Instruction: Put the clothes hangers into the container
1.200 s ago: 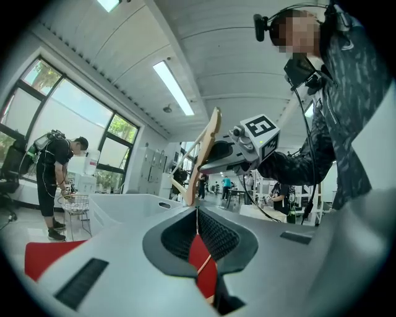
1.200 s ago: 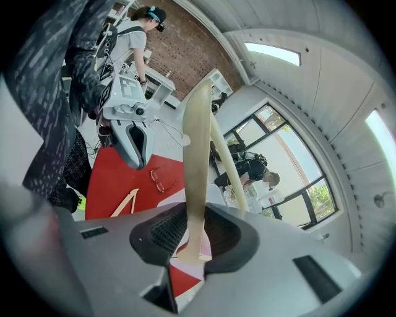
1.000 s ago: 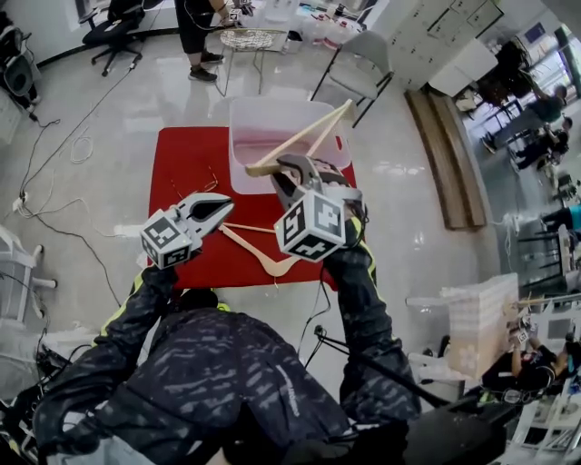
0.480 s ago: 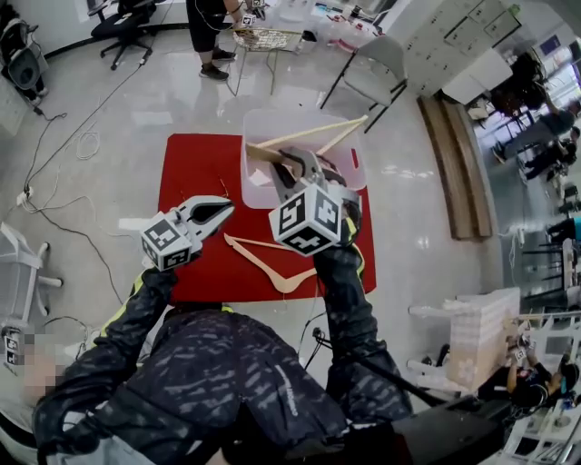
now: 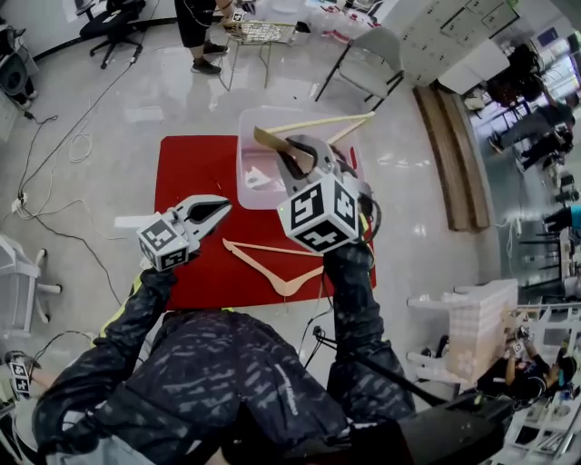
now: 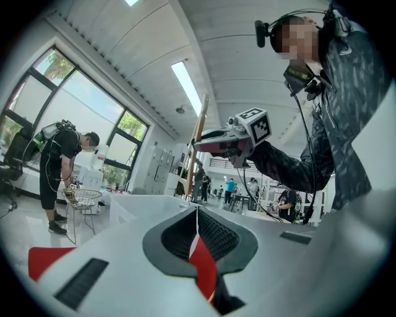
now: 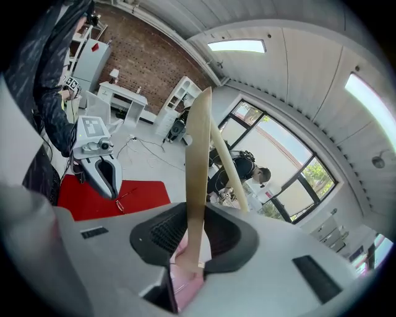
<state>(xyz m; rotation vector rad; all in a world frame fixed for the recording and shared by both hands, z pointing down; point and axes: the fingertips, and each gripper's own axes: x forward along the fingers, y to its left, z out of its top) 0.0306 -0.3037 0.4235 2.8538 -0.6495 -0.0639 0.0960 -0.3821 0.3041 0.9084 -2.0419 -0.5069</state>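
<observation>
Head view, with both gripper views. The right gripper [image 5: 298, 156] is raised over the container [image 5: 243, 168], its jaws clamped on one arm of a wooden hanger [image 5: 313, 123]. In the right gripper view the pads of the right gripper [image 7: 195, 213] press on that arm near its end, and the hanger [image 7: 198, 155] runs up and away from the jaws. Seen from the head, the hanger lies tilted above the container's opening: one end sits over the inside and the rest reaches toward the far right corner. Whether it touches the rim cannot be told.

The container is a clear, open box standing at the far edge of the red surface [image 5: 186, 173]. A second hanger [image 5: 272, 272] lies flat on the red surface near its front edge, apart from the container and between the two arms.

The left gripper [image 5: 223, 208] is held over the left part of the red surface, beside the second hanger and not touching it. In the left gripper view the jaws of the left gripper [image 6: 198, 213] stand together at the tips with nothing between them; a strip of red shows through the slit below.

Beyond the red surface are a folding chair [image 5: 363, 59], a standing person [image 5: 195, 27] and cables [image 5: 54, 154] on the floor.
</observation>
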